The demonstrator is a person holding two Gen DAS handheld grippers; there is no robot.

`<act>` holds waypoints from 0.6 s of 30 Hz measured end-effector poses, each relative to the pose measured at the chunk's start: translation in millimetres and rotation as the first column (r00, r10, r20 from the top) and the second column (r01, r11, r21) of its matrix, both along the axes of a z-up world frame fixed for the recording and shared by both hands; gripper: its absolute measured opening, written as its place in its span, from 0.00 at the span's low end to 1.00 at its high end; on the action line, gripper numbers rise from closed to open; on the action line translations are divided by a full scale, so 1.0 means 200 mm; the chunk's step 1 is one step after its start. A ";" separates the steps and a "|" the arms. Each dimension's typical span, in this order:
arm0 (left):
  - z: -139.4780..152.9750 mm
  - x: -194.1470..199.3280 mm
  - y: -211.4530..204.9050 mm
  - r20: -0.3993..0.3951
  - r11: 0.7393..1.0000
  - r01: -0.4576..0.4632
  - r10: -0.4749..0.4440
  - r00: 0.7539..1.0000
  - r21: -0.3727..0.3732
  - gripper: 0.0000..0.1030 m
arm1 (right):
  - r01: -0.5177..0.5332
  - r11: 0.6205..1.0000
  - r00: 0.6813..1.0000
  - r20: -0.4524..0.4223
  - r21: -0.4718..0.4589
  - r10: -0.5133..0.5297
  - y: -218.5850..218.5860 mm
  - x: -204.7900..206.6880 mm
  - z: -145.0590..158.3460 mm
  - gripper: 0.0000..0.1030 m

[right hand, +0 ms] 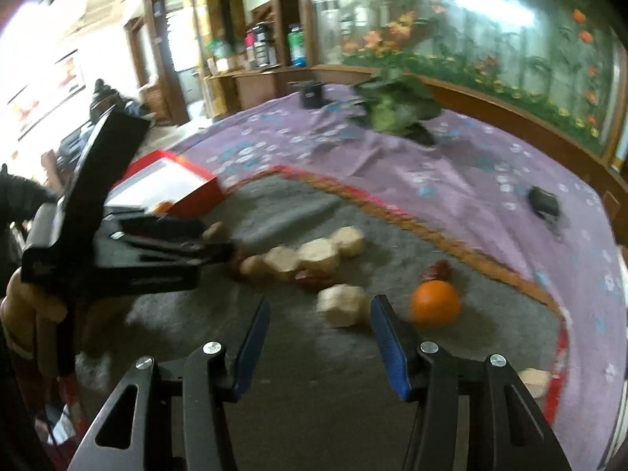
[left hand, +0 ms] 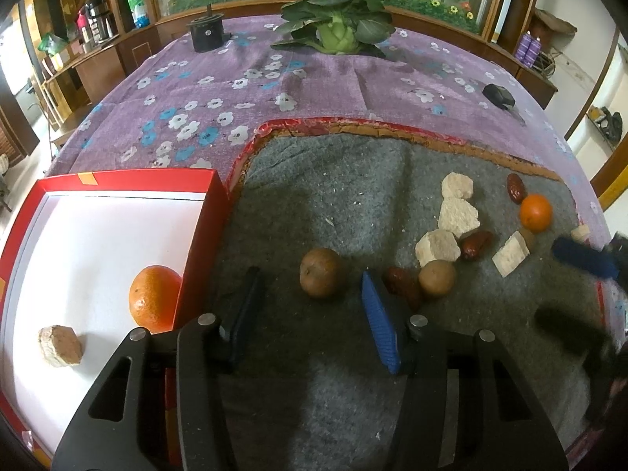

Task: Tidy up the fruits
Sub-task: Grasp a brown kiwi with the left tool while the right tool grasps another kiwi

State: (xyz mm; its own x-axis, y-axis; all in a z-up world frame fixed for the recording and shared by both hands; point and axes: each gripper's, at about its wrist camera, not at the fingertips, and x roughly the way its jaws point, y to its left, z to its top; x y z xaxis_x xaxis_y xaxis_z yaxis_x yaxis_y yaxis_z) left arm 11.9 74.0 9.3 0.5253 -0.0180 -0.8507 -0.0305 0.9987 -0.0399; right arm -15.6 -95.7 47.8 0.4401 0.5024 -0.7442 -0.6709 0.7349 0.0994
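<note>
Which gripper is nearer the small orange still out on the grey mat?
Right. The right gripper is open just short of the small orange, which lies slightly to its right. The left gripper, also open, sits near the red box.

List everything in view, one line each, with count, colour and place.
Box: one, red outside, white inside, left of mat.
Oranges: two; one in the box, a smaller one on the mat's right.
Beige chunks: one in the box, at least five on the mat.
Brown round fruits: two, mat centre.
Red dates: three or four, dark red, among the chunks.
Mat: one, grey, red-edged.
Cloth: purple, flowered.
Leafy vegetable: one, green, far end.
Left tongs: open, empty.
Right tongs: open, empty.
</note>
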 end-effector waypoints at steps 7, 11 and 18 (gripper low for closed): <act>0.01 0.01 0.00 0.016 0.999 0.041 -0.040 0.999 -0.018 0.21 | -0.052 0.999 0.999 -0.002 -0.011 0.052 0.12 -0.04 -0.04 0.50; 0.03 -0.01 0.01 0.034 1.000 0.000 -0.001 0.999 0.009 0.22 | -0.048 0.999 0.999 -0.011 0.005 0.048 0.12 -0.03 -0.04 0.50; 0.20 -0.12 0.08 0.107 1.000 -0.012 0.013 0.994 -0.006 0.22 | -0.068 0.997 0.998 0.004 -0.021 0.068 0.24 0.01 -0.06 0.44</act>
